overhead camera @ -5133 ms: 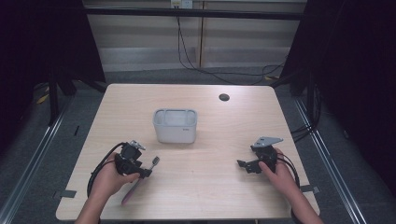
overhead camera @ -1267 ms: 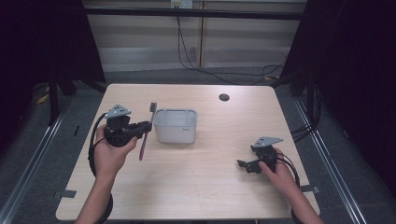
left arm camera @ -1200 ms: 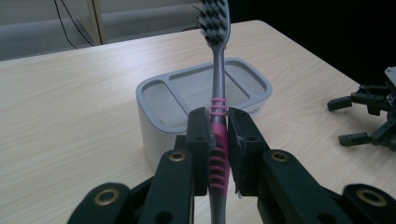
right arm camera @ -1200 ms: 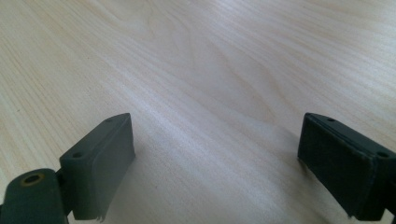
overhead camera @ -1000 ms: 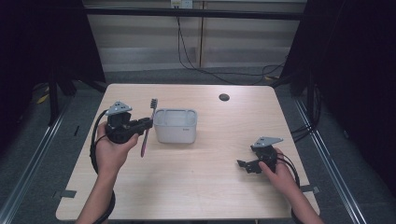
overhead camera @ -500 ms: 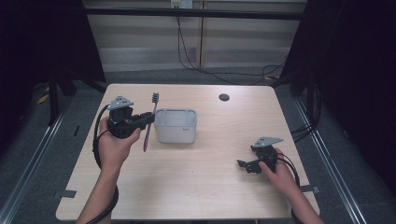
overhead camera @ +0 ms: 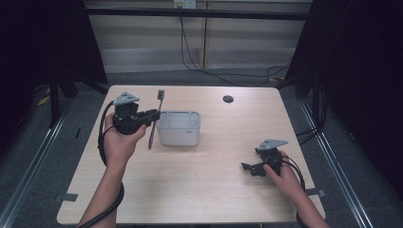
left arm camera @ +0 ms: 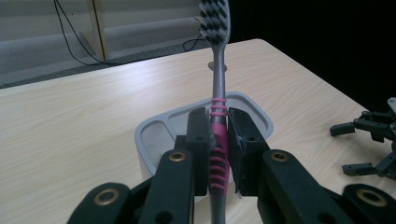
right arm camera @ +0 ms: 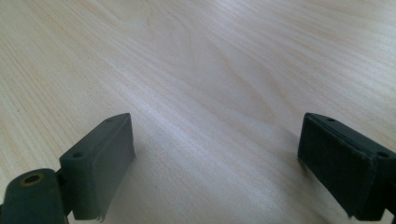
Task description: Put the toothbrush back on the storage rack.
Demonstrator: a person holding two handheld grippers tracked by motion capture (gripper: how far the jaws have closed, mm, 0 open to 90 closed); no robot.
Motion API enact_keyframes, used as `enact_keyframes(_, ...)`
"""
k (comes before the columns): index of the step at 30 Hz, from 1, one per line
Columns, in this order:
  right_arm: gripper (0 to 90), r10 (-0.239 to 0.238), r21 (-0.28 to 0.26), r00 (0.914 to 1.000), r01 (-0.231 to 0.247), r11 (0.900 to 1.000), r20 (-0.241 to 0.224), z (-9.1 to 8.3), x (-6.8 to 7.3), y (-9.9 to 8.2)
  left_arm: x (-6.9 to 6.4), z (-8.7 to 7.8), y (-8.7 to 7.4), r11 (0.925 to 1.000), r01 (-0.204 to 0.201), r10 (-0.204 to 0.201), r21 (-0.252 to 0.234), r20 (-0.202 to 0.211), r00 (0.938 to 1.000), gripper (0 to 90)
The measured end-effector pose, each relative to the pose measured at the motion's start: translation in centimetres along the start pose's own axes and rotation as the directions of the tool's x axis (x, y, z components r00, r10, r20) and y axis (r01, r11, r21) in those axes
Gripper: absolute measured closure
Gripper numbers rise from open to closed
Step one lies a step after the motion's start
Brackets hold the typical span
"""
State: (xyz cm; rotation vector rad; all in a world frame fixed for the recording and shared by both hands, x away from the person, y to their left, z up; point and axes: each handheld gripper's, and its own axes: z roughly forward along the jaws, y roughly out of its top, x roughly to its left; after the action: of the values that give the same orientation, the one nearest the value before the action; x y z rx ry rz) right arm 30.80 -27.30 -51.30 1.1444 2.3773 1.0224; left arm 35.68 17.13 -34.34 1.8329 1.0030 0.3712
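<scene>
A toothbrush [overhead camera: 156, 118] with a pink and grey handle and dark bristles stands nearly upright in my left gripper [overhead camera: 151, 115], bristles up. The left gripper view has both pads closed on its pink ribbed handle [left arm camera: 218, 154]. Just beyond it sits a grey, two-compartment holder [overhead camera: 178, 128], also seen behind the jaws as the holder [left arm camera: 252, 112]. The brush hangs above the table at the holder's left side. My right gripper [overhead camera: 250, 169] rests on the table at the right, jaws wide apart; between its pads [right arm camera: 100, 158] lies only bare wood.
A small dark round hole [overhead camera: 228, 99] sits near the table's far edge. The wooden table [overhead camera: 204, 190] ends close behind the holder and at the right gripper's right. Cables hang behind the table by the wall.
My left hand has carried the toothbrush from the table's front left up to the holder's left side, turning it upright; over the last second it edged a little closer. The right gripper stayed still.
</scene>
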Motion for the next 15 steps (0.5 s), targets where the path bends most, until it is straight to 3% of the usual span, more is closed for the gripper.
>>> enact_keyframes(15,10.1,0.001,0.000,1.0000,-0.001,1.0000,0.001,0.0,0.0,0.0,0.2,0.4,1.7,0.9999,-0.004,0.004,-0.017,-0.003,1.0000,79.7)
